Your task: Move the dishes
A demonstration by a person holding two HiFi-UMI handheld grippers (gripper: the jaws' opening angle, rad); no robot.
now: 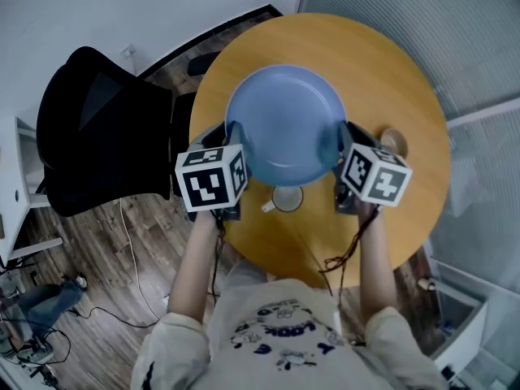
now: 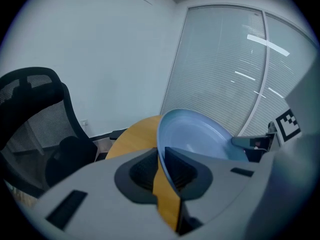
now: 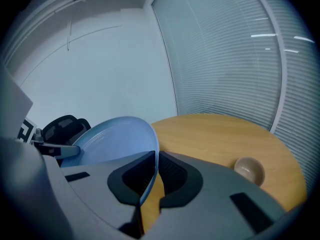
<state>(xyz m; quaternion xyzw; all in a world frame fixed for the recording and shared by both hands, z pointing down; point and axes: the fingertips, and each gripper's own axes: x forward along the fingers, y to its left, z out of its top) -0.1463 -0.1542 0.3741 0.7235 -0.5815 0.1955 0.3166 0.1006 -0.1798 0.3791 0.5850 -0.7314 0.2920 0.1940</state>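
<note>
A large light-blue plate hangs above the round wooden table, held by its two opposite rims. My left gripper is shut on the plate's left rim; in the left gripper view the rim runs between the dark pads of the gripper. My right gripper is shut on the right rim, and the plate sits edge-on between the jaws of that gripper. A small beige bowl stands on the table beside the right gripper. A small cup sits just under the plate's near edge.
A black office chair stands left of the table. Window blinds and a white wall lie beyond the table. Cables run over the wood floor at the lower left.
</note>
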